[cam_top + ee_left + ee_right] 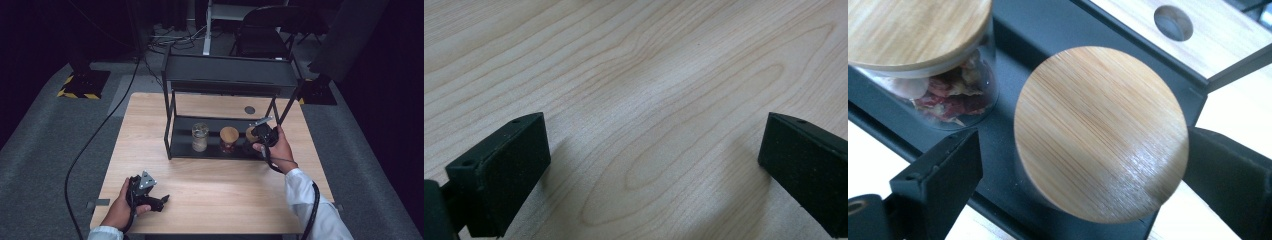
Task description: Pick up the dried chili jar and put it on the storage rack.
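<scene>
Three jars stand on the lower shelf of a black rack (172, 131). The left jar (200, 136) is clear glass with no lid. The middle jar (229, 137) has a bamboo lid and red dried pieces inside (950, 97). My right gripper (253, 136) reaches the rightmost jar (249, 133). In the right gripper view its round bamboo lid (1098, 130) sits between the jaws of the right gripper (1080, 135), which is open, with a gap at the left jaw. My left gripper (163, 200) rests open on the table near the front left, over bare wood (655, 119).
The rack's upper shelf (230, 75) overhangs the jars. A round cable hole (249, 109) is in the light wooden table (215, 190) behind the rack. Black cables trail from both grippers. A chair (265, 30) stands beyond the table.
</scene>
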Motion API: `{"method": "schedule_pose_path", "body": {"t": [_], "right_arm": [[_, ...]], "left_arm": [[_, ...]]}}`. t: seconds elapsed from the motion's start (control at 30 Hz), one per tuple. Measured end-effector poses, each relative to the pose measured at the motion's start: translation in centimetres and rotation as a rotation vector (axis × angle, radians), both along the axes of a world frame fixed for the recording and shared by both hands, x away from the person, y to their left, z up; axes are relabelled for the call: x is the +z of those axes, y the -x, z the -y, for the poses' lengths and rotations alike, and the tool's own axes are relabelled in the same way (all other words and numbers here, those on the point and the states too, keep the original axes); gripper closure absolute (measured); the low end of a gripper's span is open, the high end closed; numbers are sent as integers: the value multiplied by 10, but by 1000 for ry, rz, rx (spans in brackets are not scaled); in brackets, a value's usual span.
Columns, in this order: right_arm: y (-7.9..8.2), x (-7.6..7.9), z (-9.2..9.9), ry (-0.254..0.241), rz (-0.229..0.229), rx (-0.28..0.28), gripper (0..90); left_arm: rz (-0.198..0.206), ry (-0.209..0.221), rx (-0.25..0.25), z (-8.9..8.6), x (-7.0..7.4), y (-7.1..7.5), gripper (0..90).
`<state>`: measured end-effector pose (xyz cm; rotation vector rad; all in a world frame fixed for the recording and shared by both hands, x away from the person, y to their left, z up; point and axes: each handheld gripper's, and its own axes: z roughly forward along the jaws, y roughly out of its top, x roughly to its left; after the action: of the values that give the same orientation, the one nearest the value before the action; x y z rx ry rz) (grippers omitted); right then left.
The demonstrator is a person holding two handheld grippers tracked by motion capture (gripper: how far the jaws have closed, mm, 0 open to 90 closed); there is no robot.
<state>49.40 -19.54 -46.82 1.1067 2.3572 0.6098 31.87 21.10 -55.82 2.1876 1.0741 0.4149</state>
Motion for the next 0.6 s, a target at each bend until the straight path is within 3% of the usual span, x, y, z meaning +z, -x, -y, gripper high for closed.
{"method": "schedule_pose_path", "body": {"t": [0.37,0.6], "right_arm": [[7,10,2,26,47,-7,37],[15,11,7,11,61,-19,37]], "left_arm": [[0,0,0,0,0,0,0],[0,-1,-1,0,0,0,0]]}}
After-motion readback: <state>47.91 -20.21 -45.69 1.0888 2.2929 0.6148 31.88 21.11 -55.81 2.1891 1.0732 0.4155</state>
